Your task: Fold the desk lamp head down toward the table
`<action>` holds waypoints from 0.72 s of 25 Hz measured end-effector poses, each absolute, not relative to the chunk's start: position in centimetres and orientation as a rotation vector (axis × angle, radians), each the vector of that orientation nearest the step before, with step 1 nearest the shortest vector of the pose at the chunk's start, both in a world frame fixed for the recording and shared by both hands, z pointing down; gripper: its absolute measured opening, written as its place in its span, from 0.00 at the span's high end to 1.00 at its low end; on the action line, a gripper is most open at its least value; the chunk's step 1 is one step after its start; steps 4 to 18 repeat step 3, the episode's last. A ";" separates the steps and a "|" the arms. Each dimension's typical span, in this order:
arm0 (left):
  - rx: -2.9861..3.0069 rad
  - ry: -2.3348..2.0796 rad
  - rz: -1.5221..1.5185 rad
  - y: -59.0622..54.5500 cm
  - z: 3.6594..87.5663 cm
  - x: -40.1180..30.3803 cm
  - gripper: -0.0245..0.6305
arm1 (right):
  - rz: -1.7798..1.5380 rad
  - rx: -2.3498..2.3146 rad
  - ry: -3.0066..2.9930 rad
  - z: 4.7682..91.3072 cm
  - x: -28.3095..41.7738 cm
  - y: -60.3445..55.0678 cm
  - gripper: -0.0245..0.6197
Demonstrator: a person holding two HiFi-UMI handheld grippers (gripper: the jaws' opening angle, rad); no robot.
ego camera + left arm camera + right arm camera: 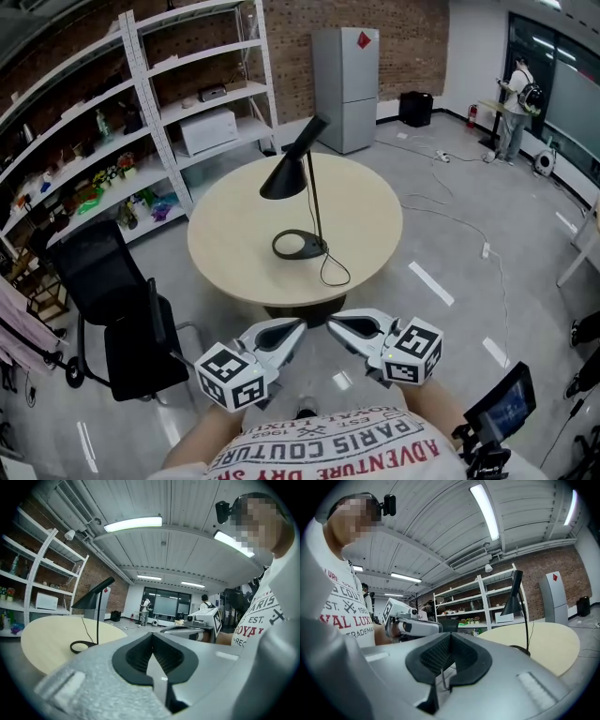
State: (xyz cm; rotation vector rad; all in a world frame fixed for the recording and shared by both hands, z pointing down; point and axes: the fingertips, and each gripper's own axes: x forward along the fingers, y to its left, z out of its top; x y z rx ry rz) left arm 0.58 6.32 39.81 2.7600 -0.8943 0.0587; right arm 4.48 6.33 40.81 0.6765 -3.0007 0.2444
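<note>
A black desk lamp (314, 202) stands upright on the round beige table (234, 253), its cone head (284, 176) tilted down to the left, its ring base (299, 245) near the table's front. A black cord (334, 272) loops off the base. My left gripper (302, 327) and right gripper (330, 325) hover side by side in front of the table's near edge, tips almost facing each other, both shut and empty. The lamp (96, 616) shows left of the jaws in the left gripper view, and as the lamp (520, 613) at right in the right gripper view.
A black office chair (122, 314) stands left of the table. White shelving (141, 122) with several items lines the back left wall, a grey fridge (345, 89) stands behind. Cables lie on the floor at right. A person (515, 108) stands far back right.
</note>
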 end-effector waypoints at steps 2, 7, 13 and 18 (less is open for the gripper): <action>2.755 -0.894 0.056 6.7 39.9 0.5 0.96 | 0.246 0.676 -3.000 40.9 4.4 6.7 0.96; 2.753 -0.894 0.054 6.9 40.0 0.4 0.96 | 0.247 0.677 -2.999 40.9 4.4 6.8 0.96; 2.753 -0.894 0.054 6.9 40.0 0.4 0.96 | 0.247 0.677 -2.999 40.9 4.4 6.8 0.96; 2.753 -0.894 0.054 6.9 40.0 0.4 0.96 | 0.247 0.677 -2.999 40.9 4.4 6.8 0.96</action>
